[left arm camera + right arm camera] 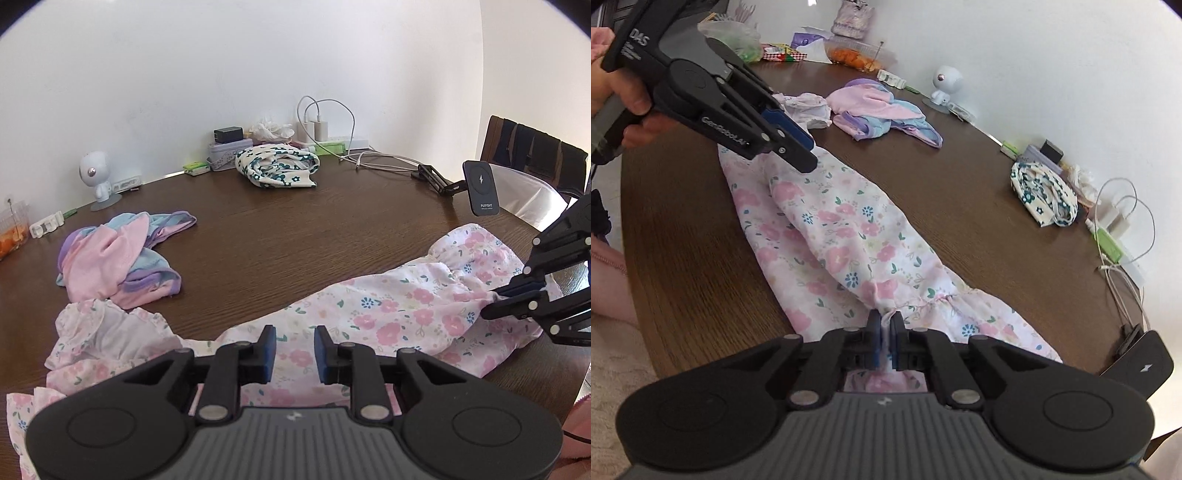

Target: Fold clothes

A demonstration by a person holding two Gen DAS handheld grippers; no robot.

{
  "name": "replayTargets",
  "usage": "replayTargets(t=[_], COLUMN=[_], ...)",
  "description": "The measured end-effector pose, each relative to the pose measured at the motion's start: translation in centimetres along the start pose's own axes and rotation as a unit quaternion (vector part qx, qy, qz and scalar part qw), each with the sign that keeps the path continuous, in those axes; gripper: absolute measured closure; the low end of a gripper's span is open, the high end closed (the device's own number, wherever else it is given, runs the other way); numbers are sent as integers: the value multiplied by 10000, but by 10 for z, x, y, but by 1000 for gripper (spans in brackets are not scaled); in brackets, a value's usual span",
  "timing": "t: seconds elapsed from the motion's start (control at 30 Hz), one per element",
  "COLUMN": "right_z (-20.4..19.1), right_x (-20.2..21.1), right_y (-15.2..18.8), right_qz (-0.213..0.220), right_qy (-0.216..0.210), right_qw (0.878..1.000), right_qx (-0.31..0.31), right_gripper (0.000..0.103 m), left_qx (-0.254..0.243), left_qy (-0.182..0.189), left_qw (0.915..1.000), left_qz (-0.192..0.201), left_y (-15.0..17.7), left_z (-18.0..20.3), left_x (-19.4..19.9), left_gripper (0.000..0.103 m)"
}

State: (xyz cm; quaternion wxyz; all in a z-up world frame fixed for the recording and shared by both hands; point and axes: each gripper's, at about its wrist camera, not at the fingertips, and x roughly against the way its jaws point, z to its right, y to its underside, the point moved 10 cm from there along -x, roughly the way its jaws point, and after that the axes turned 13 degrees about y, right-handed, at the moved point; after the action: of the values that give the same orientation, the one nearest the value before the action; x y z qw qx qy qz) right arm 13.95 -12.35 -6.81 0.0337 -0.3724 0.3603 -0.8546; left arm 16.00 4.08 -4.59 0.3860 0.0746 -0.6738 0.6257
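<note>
Left gripper reads "GenRoboAI", jaws apart over the floral garment stretched on the table. Right gripper clamps its gathered end. Two more garments: pastel pile, teal-flowered bundle. Charger stand (label unreadable). Clear tub holds orange pieces.

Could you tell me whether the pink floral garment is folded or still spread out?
Partly folded: the pink floral garment lies lengthwise doubled on the table, its gathered end pinched in the right gripper.
</note>
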Motion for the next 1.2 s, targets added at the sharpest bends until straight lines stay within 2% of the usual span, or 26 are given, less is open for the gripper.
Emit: replayTargets(t=[0.13, 0.27, 0.3, 0.37, 0.4, 0.43, 0.57, 0.6, 0.7, 0.77, 0.83, 1.1, 1.2], right_z=[-6, -14, -14, -7, -1, 5, 38, 42, 35, 23, 11, 12, 21], right_x=[14, 6, 7, 18, 24, 30, 29, 22, -4, -19, -27, -24, -27], right_y=[7, 21, 22, 17, 14, 10, -6, -8, -7, -2, 3, 21, 23], right_qz=[-67, -297, -289, -111, 16, 141, 446, 419, 203, 58, -3, 120, 37], right_qy=[-267, -346, -398, -574, -625, -675, -751, -672, -631, -663, -538, -33, 31], right_qw=[9993, 9989, 9988, 9975, 9961, 9941, 9717, 9676, 9588, 9568, 9618, 9682, 9664], right_qx=[249, 84, -31, -398, -615, -836, -2193, -2397, -2762, -2830, -2685, -2499, -2571], right_gripper=[99, 94, 89, 65, 46, 41, 42, 45, 67, 71, 71, 70, 70], left_qx=[48, -1, -22, -65, -87, -60, 44, 38, 24, 45, 59, -26, -45], left_qy=[21, 182, 203, 207, 208, 207, 207, 202, 192, 200, 201, 215, 337], left_qw=[10000, 9997, 9995, 9991, 9988, 9988, 9988, 9988, 9990, 9991, 9992, 9994, 9991], left_qz=[36, -185, -261, -375, -431, -446, -445, -434, -400, -375, -339, -273, -250], left_y=[-4, 4, 8, 17, 21, 24, 31, 32, 34, 35, 36, 31, 27], left_z=[-2, 5, 6, 6, 6, 5, 0, 1, 2, 2, 1, 13, 18], left_x=[-2, -14, -16, -17, -18, -17, -15, -14, -11, -10, -10, -20, -20], left_gripper=[82, 82, 83, 85, 85, 85, 85, 85, 85, 84, 84, 85, 84])
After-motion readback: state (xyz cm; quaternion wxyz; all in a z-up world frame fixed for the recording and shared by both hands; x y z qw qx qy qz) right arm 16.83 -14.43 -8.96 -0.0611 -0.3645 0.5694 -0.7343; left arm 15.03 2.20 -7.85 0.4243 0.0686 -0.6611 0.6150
